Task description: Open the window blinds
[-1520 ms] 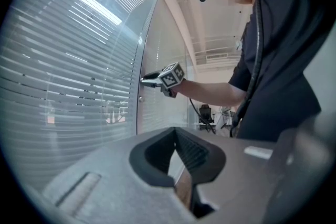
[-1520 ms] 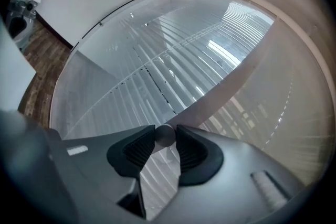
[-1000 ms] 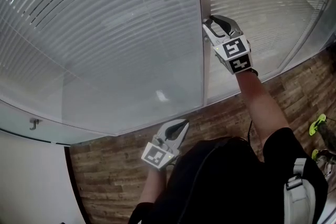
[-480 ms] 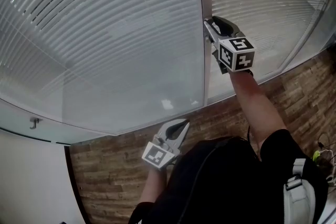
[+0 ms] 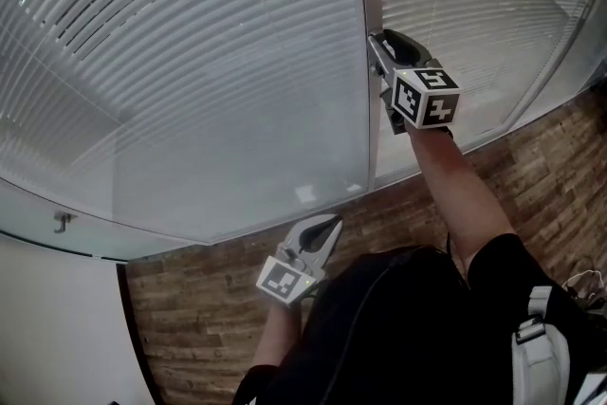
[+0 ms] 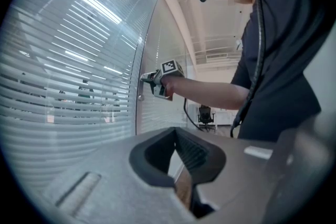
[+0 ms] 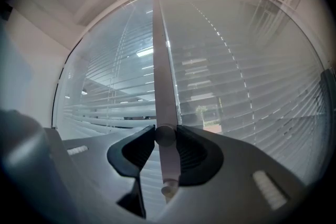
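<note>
White slatted blinds [image 5: 190, 43] hang behind glass on both sides of a grey upright frame post [image 5: 365, 14]. My right gripper [image 5: 377, 43] is held level against that post. In the right gripper view my right gripper [image 7: 165, 139] is shut on a small round knob [image 7: 165, 134] on the post [image 7: 160, 50]; a second, smaller knob [image 7: 168, 186] sits just below. The left gripper view shows the right gripper [image 6: 152, 78] at the post from the side. My left gripper [image 5: 327, 228] hangs low by the person's body, away from the glass, its jaws together and empty.
The glazed wall curves round, with another blind panel [image 5: 474, 5] to the right of the post. Brown wood-pattern floor [image 5: 199, 308] runs below. A white wall with a small hook [image 5: 62, 223] stands at the left. An office chair [image 6: 205, 113] shows far off.
The right gripper has rolled about its own axis on the knob, its marker cube turning clockwise, while staying at the post. The left gripper has not moved.
</note>
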A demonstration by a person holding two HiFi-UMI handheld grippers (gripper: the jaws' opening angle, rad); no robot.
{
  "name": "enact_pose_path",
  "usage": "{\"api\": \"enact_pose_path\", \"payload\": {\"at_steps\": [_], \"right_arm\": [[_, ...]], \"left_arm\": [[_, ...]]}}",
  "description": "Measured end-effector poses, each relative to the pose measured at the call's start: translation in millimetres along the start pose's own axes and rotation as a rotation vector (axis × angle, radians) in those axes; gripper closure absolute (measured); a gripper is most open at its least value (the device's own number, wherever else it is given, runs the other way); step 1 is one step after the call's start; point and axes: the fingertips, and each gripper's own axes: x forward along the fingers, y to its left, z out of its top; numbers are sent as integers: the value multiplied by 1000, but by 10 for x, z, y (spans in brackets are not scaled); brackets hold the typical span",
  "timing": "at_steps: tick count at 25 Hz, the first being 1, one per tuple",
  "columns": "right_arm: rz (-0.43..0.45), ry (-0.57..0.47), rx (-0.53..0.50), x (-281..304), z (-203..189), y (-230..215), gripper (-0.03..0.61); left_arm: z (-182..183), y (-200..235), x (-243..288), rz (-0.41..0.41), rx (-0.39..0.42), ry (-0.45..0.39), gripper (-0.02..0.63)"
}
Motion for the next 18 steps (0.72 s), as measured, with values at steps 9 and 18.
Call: {"api": "enact_pose_path", "payload": {"at_steps": [9,18], "right_arm": [[-3,3,-32,14,-7,7,448],[25,16,-508,-121,155,140,351]], "left_arm": [[-3,-2,-1,-4,7,2,609],[-1,8,-28,12,9,4,611]]}}
